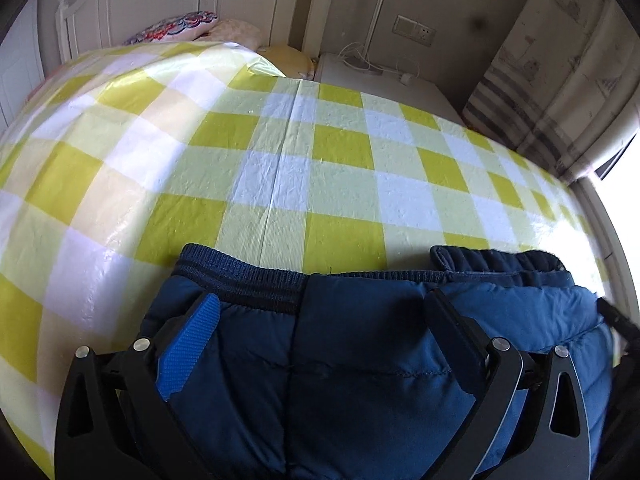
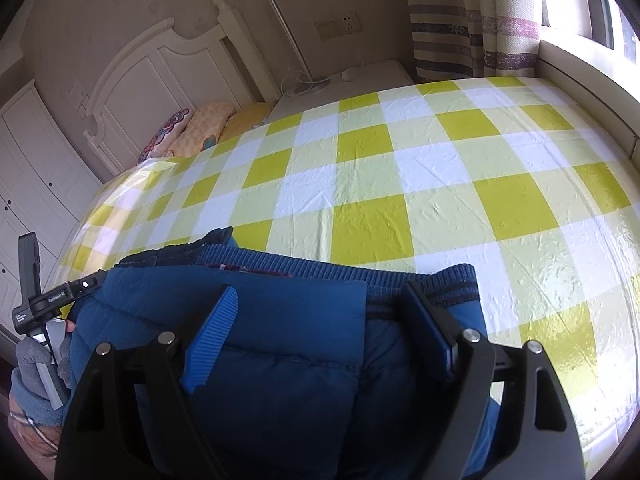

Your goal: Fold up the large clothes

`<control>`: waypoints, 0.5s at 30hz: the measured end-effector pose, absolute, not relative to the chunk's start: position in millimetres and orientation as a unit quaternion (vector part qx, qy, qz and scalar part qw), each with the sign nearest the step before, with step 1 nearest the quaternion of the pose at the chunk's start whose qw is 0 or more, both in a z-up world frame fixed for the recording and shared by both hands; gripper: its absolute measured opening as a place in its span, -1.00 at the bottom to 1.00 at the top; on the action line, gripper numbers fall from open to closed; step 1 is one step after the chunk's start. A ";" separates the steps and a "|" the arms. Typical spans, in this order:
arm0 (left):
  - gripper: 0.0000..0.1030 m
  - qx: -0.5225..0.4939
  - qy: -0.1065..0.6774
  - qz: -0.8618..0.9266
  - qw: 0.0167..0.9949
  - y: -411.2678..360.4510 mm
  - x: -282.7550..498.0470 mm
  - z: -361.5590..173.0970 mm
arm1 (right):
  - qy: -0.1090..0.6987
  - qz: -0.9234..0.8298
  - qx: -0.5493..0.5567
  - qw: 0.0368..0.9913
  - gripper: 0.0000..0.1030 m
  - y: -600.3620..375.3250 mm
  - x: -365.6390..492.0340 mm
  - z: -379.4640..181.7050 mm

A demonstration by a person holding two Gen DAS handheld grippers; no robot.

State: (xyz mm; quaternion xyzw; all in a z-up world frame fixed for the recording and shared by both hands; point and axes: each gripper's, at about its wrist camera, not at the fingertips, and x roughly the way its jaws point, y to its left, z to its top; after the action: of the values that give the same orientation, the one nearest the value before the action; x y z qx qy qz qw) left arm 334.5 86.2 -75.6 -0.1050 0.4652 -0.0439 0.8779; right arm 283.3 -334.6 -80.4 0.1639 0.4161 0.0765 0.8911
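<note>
Padded navy jacket (image 1: 372, 360) lies folded at the near edge of a bed covered in a yellow-and-white checked sheet (image 1: 280, 152), its ribbed hem (image 1: 248, 276) turned toward the headboard (image 2: 160, 68). Seen from the left wrist, the left gripper (image 1: 320, 320) stands with fingers spread wide over the quilted fabric, pinching nothing, one blue pad (image 1: 188, 352) resting beside the hem. Only this view shows the jacket's collar (image 1: 500, 260) bunched at the right. Seen from the right wrist, the right gripper (image 2: 320, 308) is likewise spread apart above the jacket (image 2: 280, 340), a folded panel lying between its fingers. Only this view shows the person's gloved left hand (image 2: 36, 368) at the lower left, wrapped around the handle of the other tool, alongside a strip of plaid lining (image 2: 240, 269) at the hem. Pillows (image 2: 192, 128) sit at the head of the bed, near a white nightstand (image 2: 352, 84) and striped curtain (image 2: 460, 40).
</note>
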 end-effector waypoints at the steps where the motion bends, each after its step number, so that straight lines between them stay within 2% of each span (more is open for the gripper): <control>1: 0.90 -0.112 0.464 -0.047 0.877 88.5 334.2 -75.4 | 0.424 0.070 0.150 0.890 0.60 -330.7 284.8 -78.8; 5: 0.90 -0.104 0.461 -0.042 0.880 86.1 333.3 -75.3 | 0.423 -0.003 0.026 0.906 0.61 -286.7 276.3 -48.6; 9: 0.90 -0.102 0.460 -0.040 0.881 85.2 334.0 -75.1 | 0.377 0.072 -0.047 0.922 0.64 -209.1 260.1 -18.1; 11: 0.90 -0.100 0.456 -0.038 0.883 85.1 332.3 -74.2 | 0.380 0.108 -0.101 0.913 0.71 -166.0 262.2 -26.6; 13: 0.90 -0.100 0.453 -0.036 0.885 85.6 330.2 -73.6 | 0.421 0.113 -0.140 0.889 0.73 -141.4 273.8 -57.9; 15: 0.90 -0.101 0.453 -0.035 0.885 86.0 329.5 -73.4 | 0.432 0.115 -0.131 0.885 0.78 -140.7 279.3 -67.8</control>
State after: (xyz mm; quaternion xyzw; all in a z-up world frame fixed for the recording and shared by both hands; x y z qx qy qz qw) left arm 329.5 86.0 -73.4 -0.1012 0.4525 -0.0351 0.8853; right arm 279.3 -140.7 -67.8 -0.1311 0.4316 0.1151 0.8850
